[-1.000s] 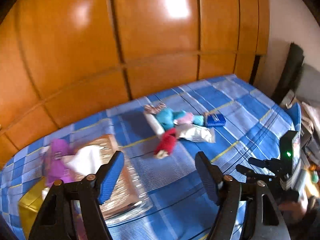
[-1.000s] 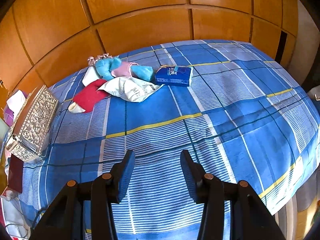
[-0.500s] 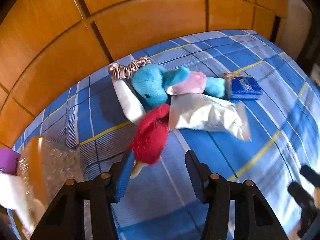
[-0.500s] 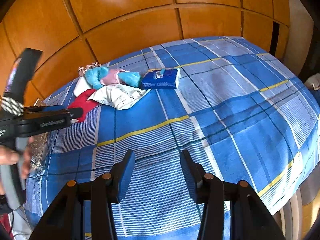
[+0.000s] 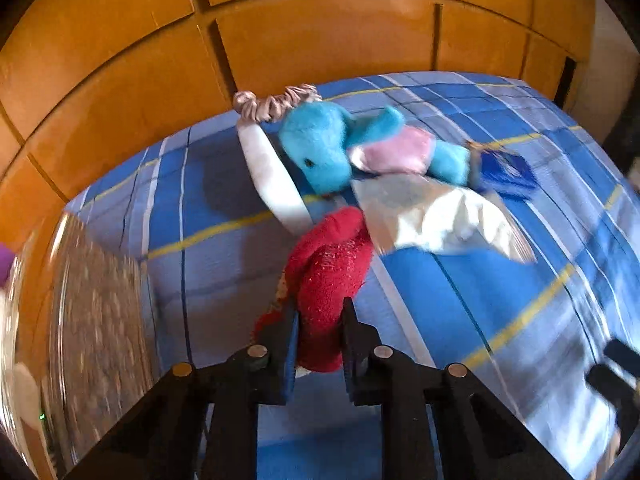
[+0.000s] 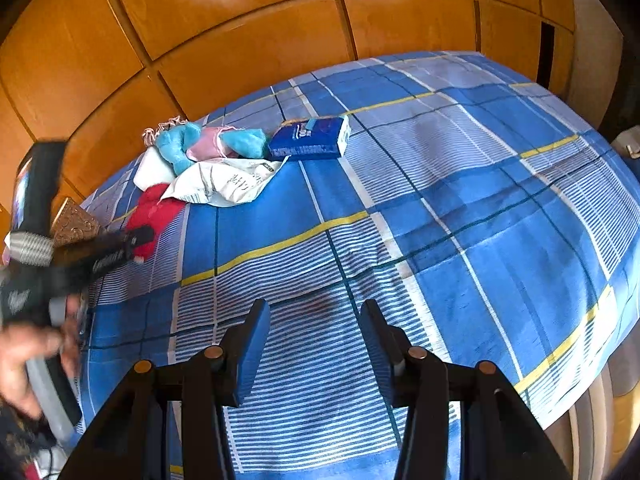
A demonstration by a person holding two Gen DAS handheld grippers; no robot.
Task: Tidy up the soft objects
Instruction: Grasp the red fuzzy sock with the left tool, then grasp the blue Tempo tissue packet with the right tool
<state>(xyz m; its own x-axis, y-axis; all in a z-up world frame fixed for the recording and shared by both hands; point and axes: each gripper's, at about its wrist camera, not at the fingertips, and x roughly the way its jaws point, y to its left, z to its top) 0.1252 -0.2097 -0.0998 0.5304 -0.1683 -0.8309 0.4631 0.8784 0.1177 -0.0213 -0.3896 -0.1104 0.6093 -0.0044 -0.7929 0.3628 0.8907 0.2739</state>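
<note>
A red fuzzy soft piece (image 5: 328, 276) lies on the blue checked bedspread (image 6: 460, 208). My left gripper (image 5: 319, 309) is closing its jaws on it, both pads pressing its near end. In the right wrist view the same gripper (image 6: 132, 242) reaches that red piece (image 6: 154, 210). Behind it lie a blue plush elephant (image 5: 320, 156) with a pink body, a white pouch (image 5: 432, 216), a pink scrunchie (image 5: 276, 102) and a white band (image 5: 272, 176). My right gripper (image 6: 314, 312) hovers open over bare bedspread, nothing between its fingers.
A blue tissue pack (image 6: 312, 138) lies right of the elephant (image 6: 180, 144). A silver embossed box (image 5: 92, 320) sits at the bed's left side. Orange wooden panels (image 6: 240, 40) rise behind the bed. A hand (image 6: 24, 360) holds the left gripper. The bed's edge drops at right.
My left gripper dropped toward the pile and narrowed its jaws around the red piece, which is now pinched. The right gripper stayed almost still and open.
</note>
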